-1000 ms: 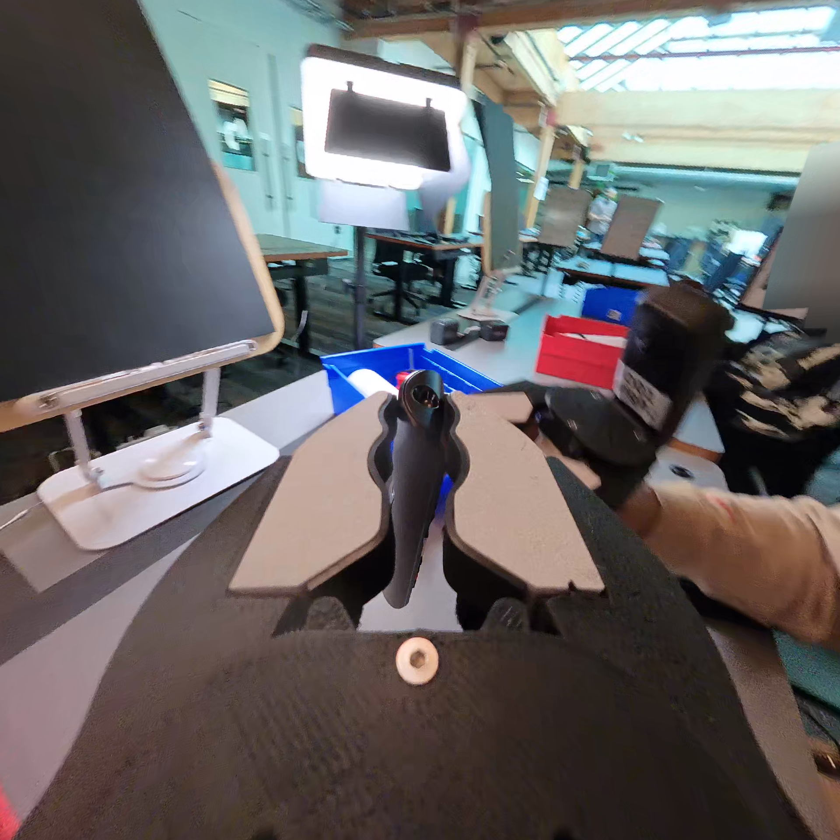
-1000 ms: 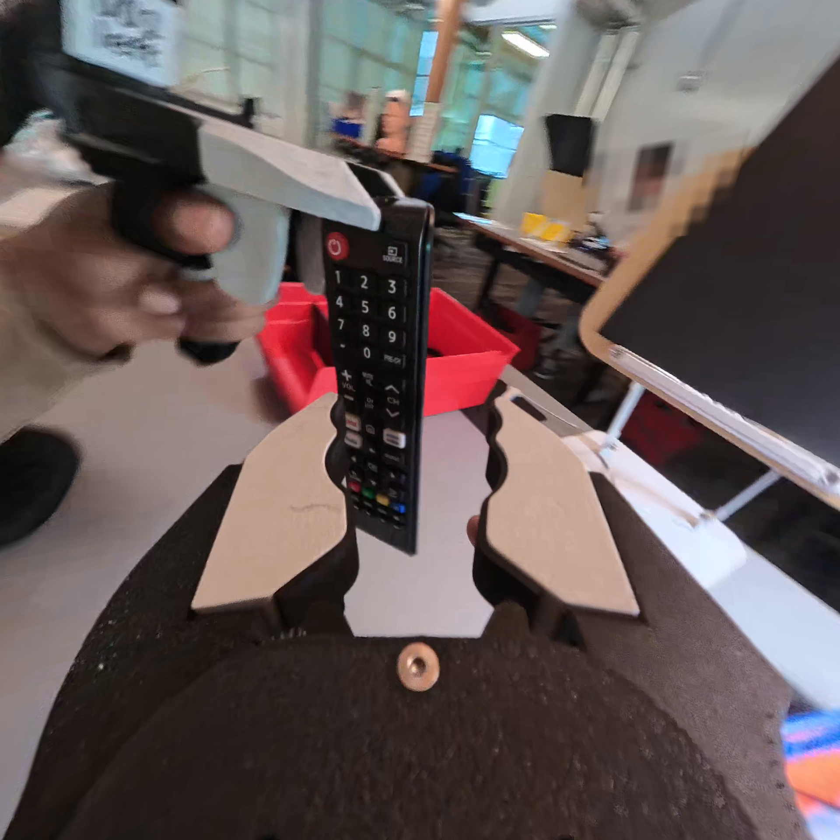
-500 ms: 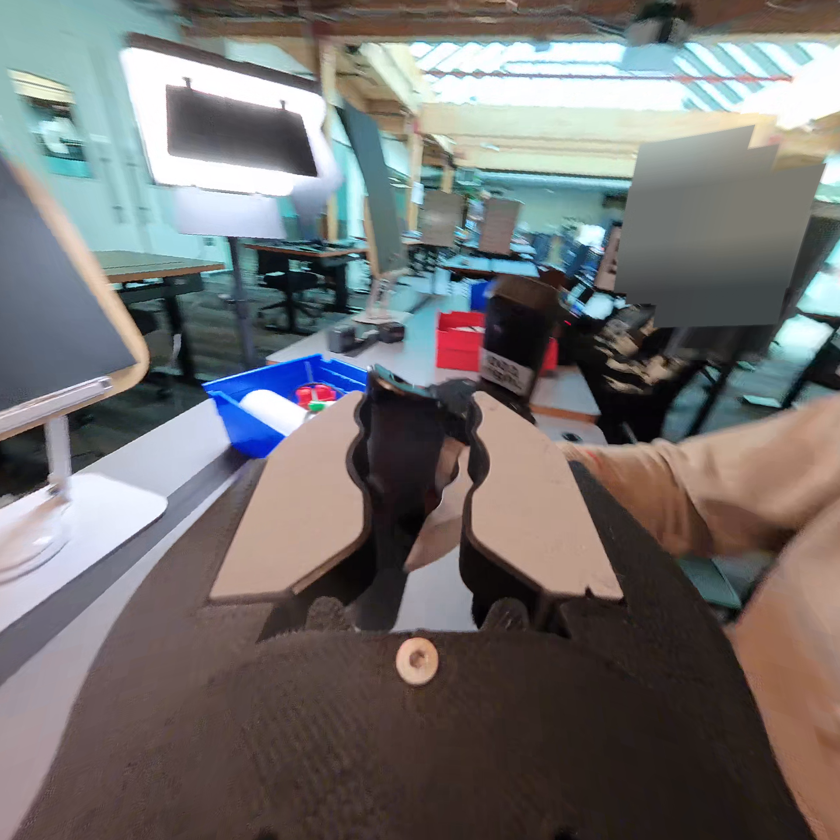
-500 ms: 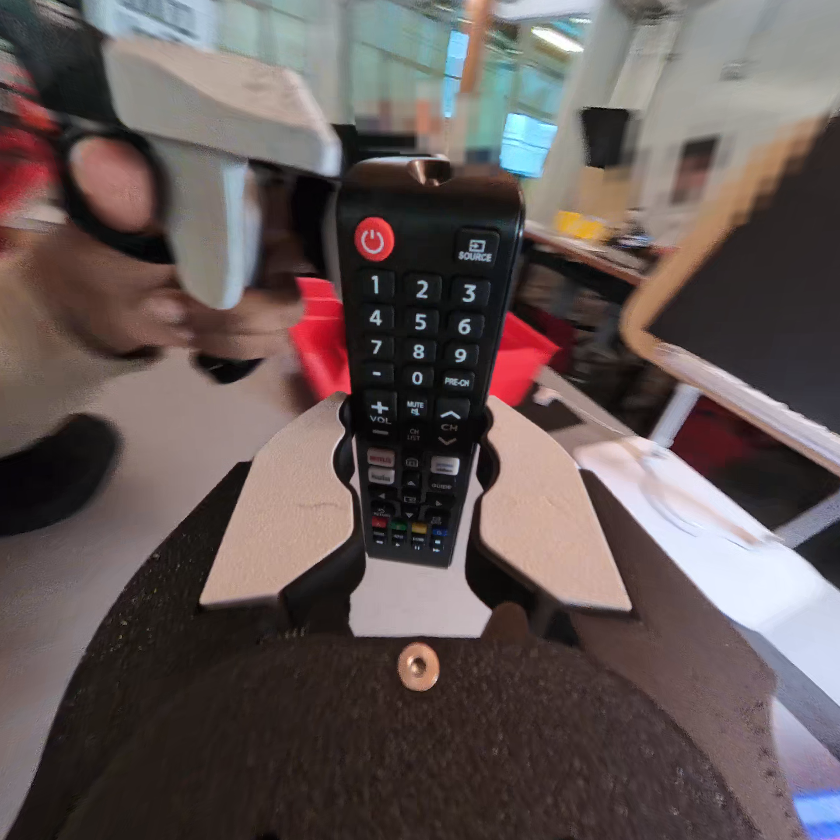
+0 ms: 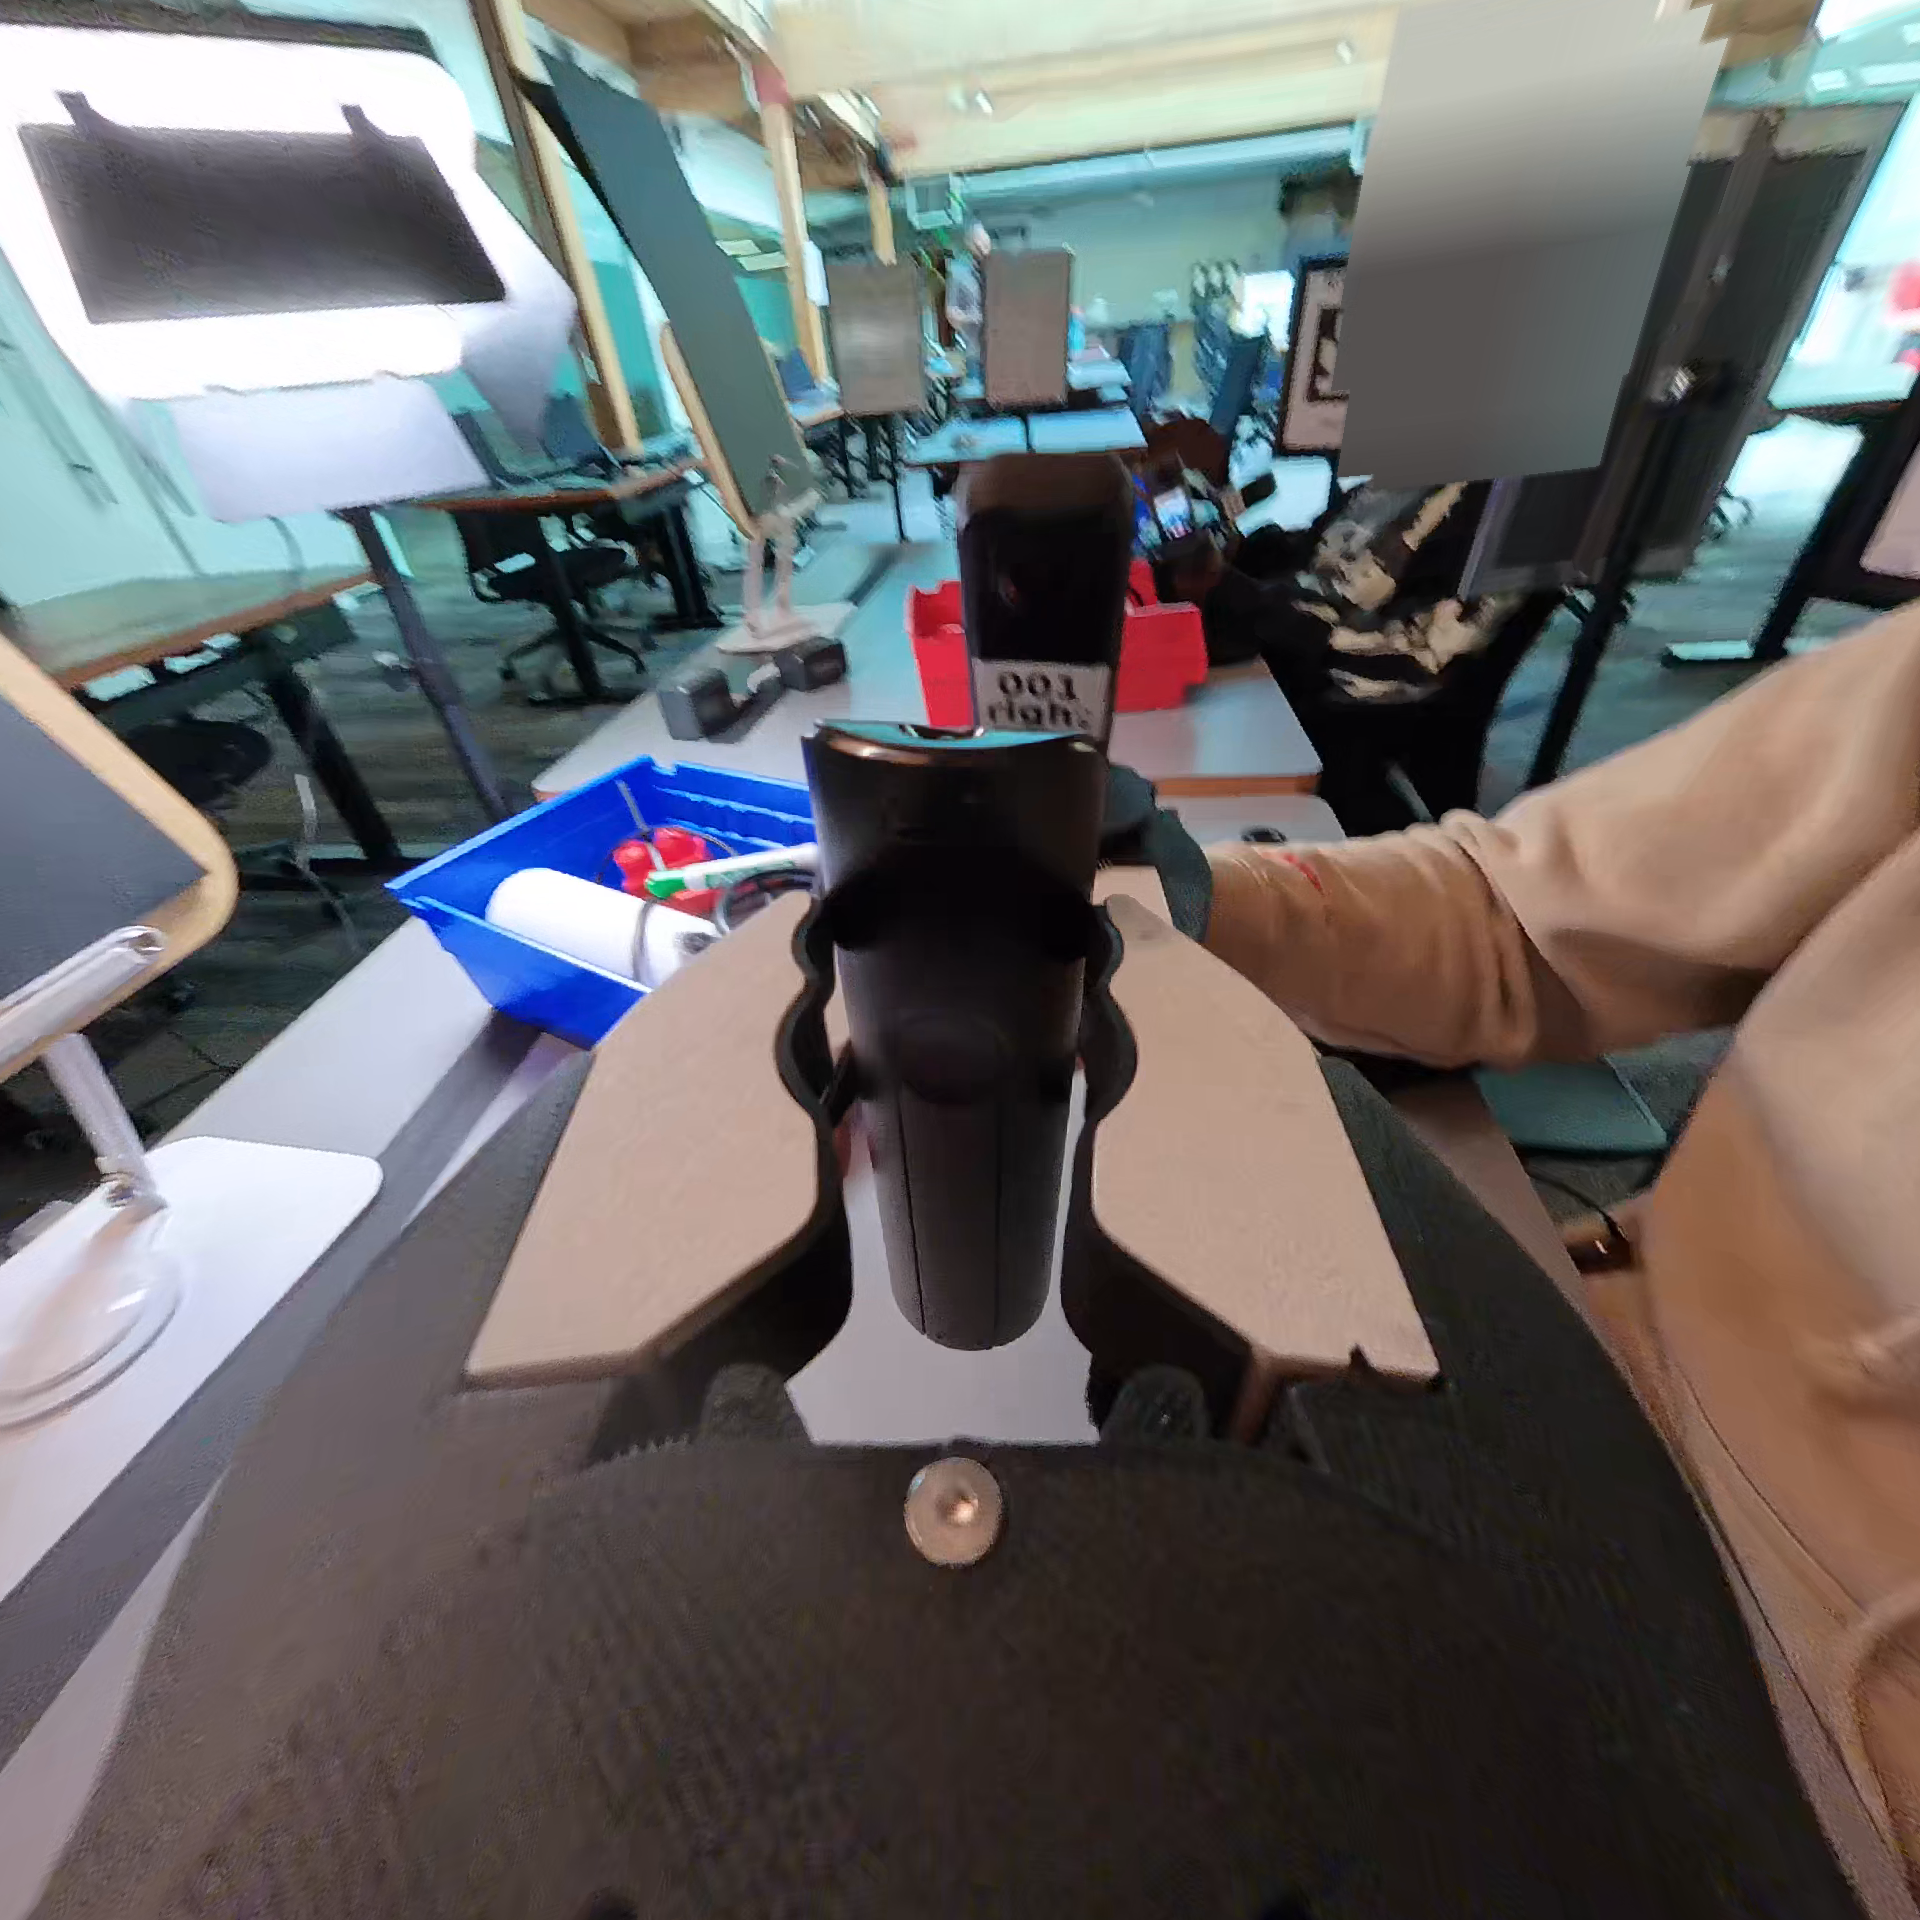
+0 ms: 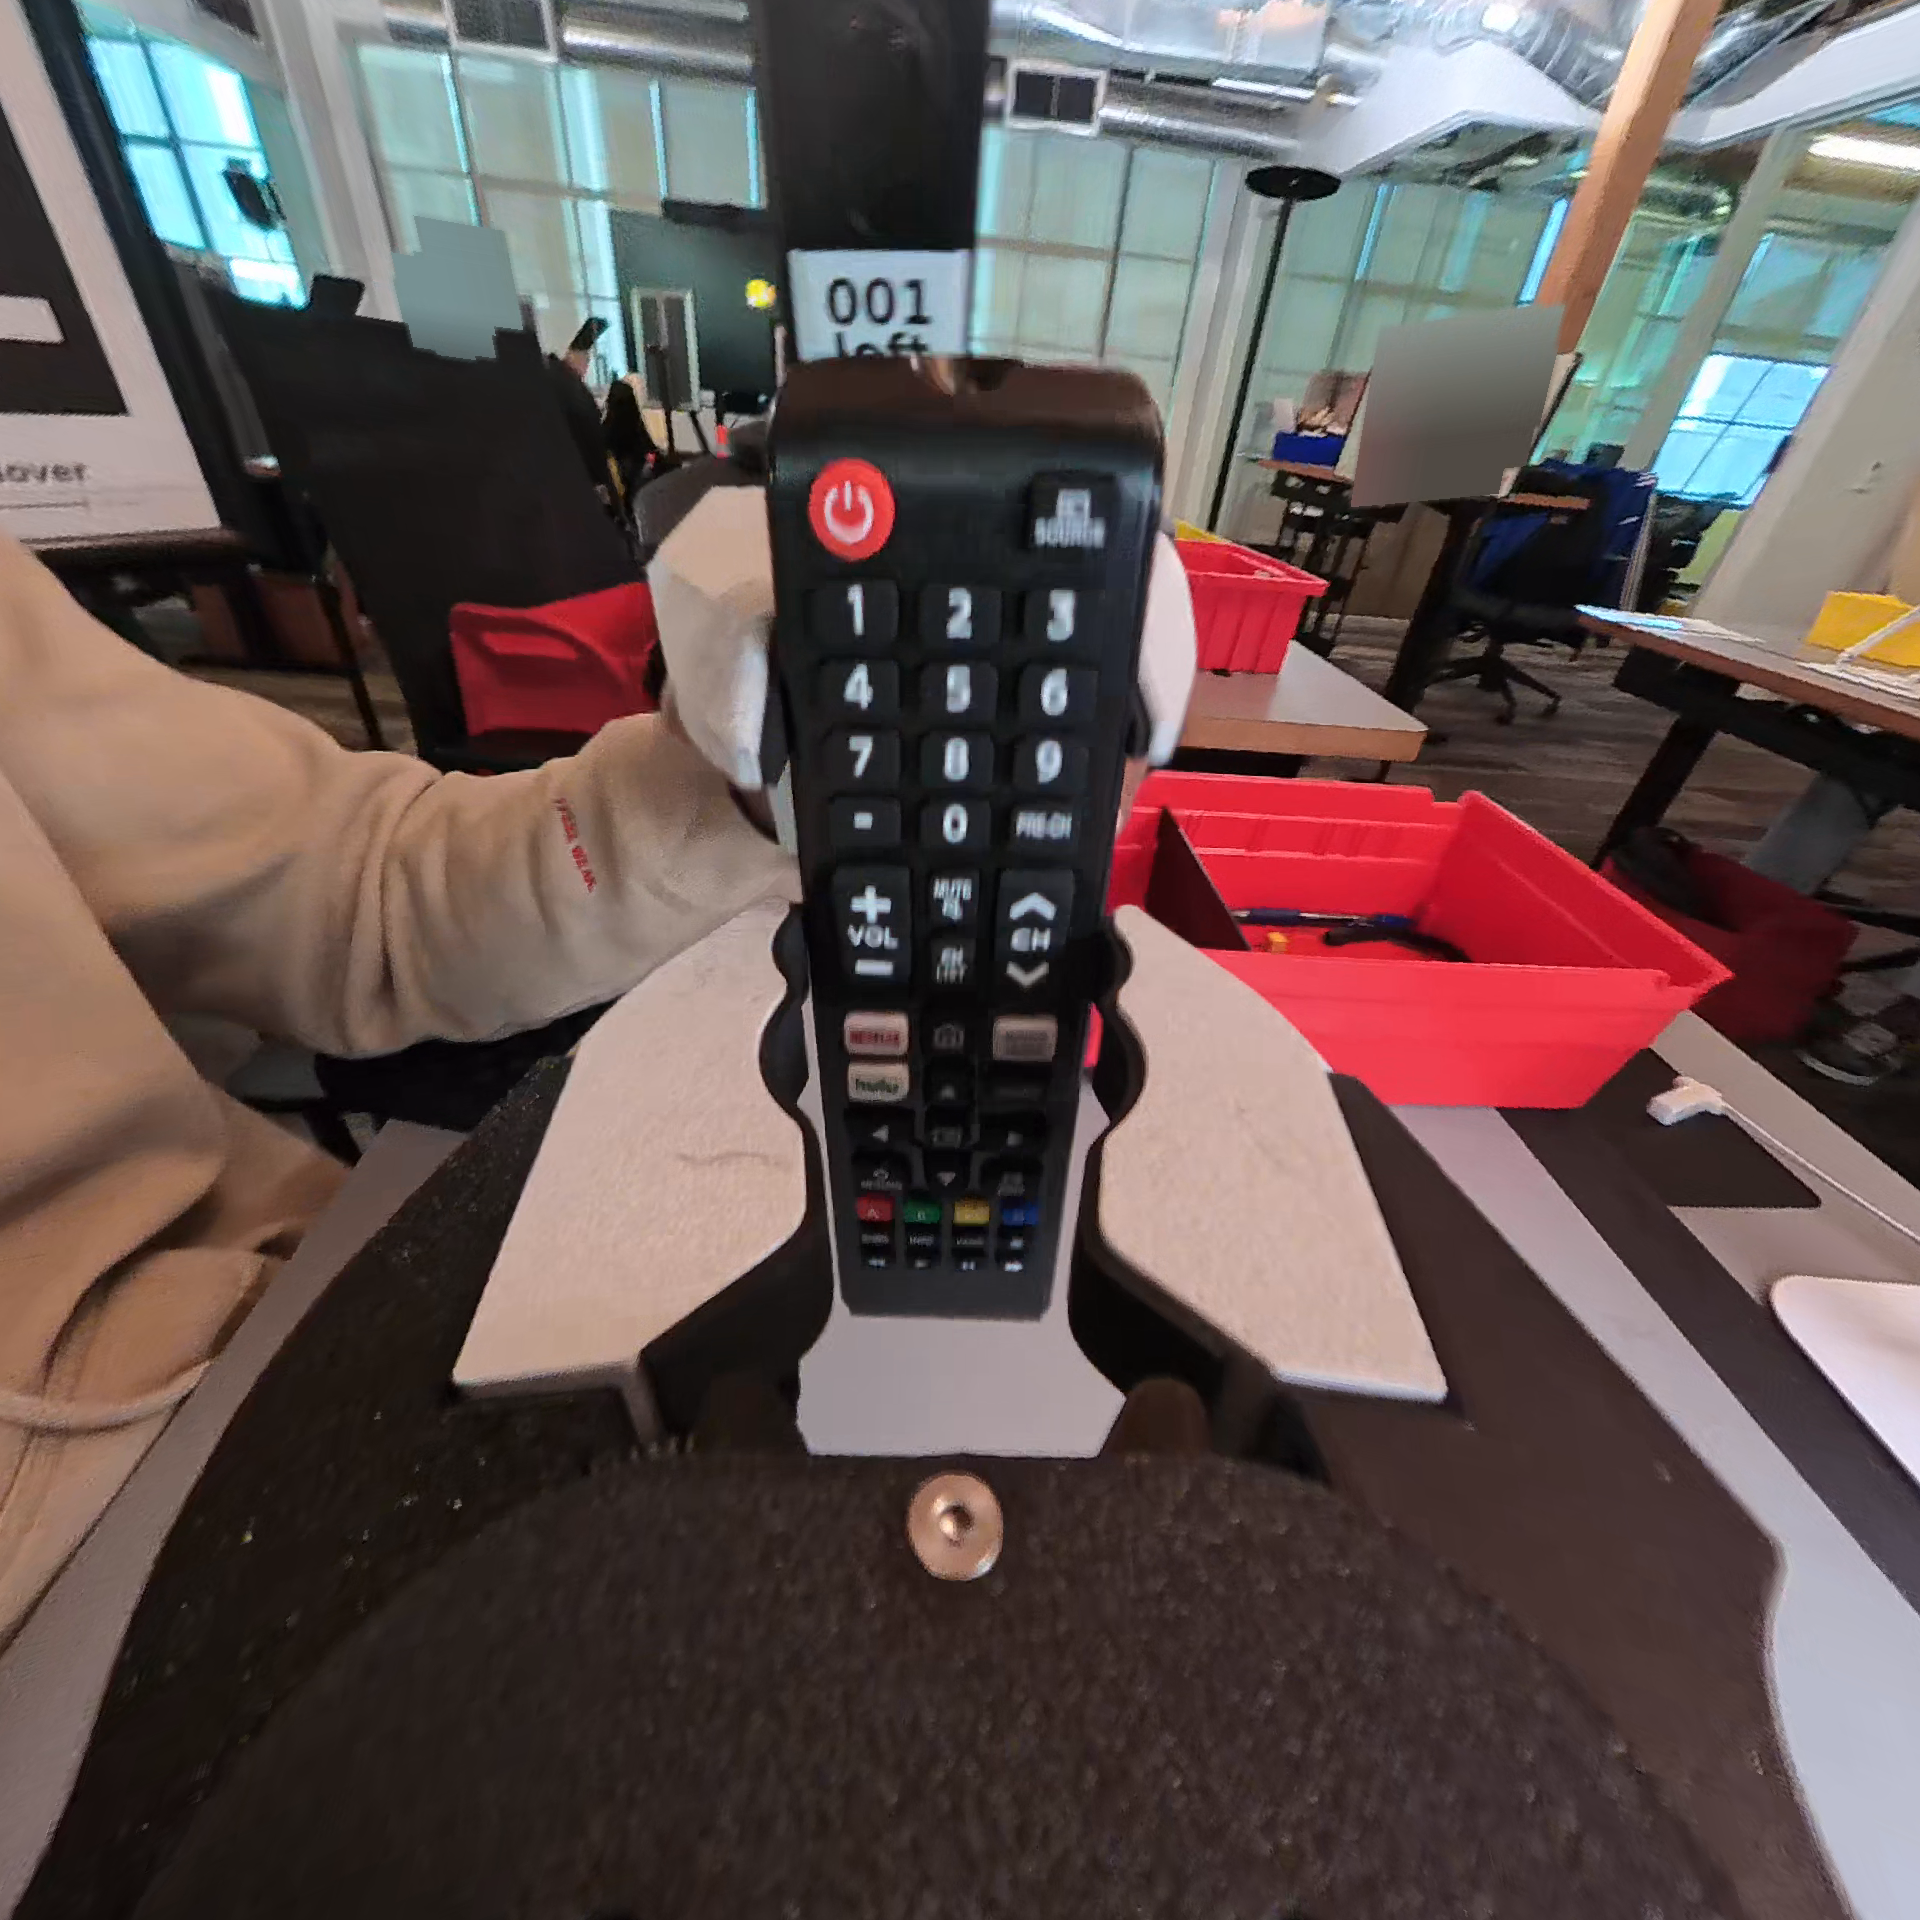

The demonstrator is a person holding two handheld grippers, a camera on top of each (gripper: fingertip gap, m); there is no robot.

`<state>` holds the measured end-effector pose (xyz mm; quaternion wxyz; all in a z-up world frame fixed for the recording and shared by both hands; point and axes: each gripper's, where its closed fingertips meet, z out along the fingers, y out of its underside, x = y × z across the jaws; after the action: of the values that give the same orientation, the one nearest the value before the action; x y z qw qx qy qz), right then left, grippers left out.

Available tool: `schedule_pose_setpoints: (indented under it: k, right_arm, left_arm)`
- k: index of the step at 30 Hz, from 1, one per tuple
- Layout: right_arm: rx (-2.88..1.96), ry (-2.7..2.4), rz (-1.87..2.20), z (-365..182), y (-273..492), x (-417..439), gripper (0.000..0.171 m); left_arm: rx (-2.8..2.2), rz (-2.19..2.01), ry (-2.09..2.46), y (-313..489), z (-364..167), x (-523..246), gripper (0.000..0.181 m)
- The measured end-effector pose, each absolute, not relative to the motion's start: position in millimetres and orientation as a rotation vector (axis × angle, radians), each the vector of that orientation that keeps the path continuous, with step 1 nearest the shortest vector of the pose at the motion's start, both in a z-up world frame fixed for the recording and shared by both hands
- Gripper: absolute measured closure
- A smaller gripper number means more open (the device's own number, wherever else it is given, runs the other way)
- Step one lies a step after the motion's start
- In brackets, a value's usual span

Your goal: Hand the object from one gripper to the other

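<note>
Remote upright in mid-air above grey table, caught in both claws at once. Left gripper pinching it across the narrow sides in its upper half, pale fingers pressed against the black casing. Right gripper clamped on it likewise, at the band of volume and channel keys, lower end hanging down between the fingers.

From the left wrist view: only the plain back of the casing, smooth and rounded, with the right gripper's black body and white sticker rising behind the top edge. Also there, and not in the other view: blue bin at the table's left edge, holding a white roll, a red item and a marker; white stand base at the left.

From the right wrist view: the button face, red power key at top left, number pad below, coloured keys near the bottom. Visible here alone: left gripper's white fingers flanking the remote beside the number keys, touching its edges. Red bin on the table, just right of the remote. Beige sleeve reaching in from the left.
</note>
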<state>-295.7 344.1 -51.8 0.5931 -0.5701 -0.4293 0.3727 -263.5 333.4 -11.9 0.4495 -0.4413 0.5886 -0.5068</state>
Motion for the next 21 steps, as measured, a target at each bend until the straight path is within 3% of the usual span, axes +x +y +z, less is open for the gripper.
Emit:
schedule_pose_setpoints:
  k: [5,8,12,17,21]
  right_arm:
    - [-1.409,-1.000,0.802,-72,359,-292,0.103]
    - [-1.441,-0.996,0.699,-82,368,-297,0.118]
    - [-1.524,-0.952,0.627,-75,379,-270,0.119]
    - [-1.771,-0.541,0.360,-47,430,-139,0.119]
    - [-2.061,-0.190,0.039,-67,457,6,0.119]
  left_arm:
    - [-1.116,-1.349,1.300,352,-2,-266,0.134]
    - [-1.125,-1.397,1.276,354,-6,-262,0.135]
    - [-1.165,-1.356,1.146,377,4,-272,0.125]
    - [-1.139,-1.175,1.044,405,23,-302,0.127]
    - [-1.116,-1.132,0.991,412,36,-317,0.132]
